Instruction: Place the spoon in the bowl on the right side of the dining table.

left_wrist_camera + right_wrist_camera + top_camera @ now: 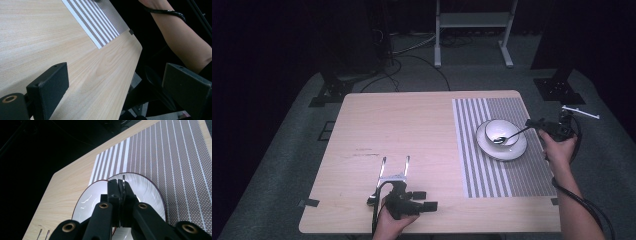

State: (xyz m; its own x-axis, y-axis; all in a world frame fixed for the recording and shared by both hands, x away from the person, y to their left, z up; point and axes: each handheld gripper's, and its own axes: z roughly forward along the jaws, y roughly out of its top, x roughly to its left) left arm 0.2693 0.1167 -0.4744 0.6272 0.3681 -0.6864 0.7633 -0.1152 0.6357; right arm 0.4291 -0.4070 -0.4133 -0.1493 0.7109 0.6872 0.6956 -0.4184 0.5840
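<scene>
A white bowl [501, 131] stands on a white plate [512, 150] on the striped placemat [492, 175] at the right of the wooden table [402, 125]. A metal spoon [507, 137] lies with its head in the bowl, and my right gripper [532, 124] is shut on its handle from the right. In the right gripper view the shut gripper [119, 187] pinches the thin spoon handle [123, 183] above the bowl [145, 187] and plate [85, 205]. My left gripper [432, 200] rests near the front edge, pointing right, open with nothing between its fingers [50, 85].
The placemat [100, 27] ends short of the table's right edge, with black tape tabs [309, 203] at the front corners. The person's right forearm [180, 37] crosses beyond that edge. Two thin metal rods [394, 167] jut from the left gripper. Stand legs [437, 45] and cables lie on the floor behind.
</scene>
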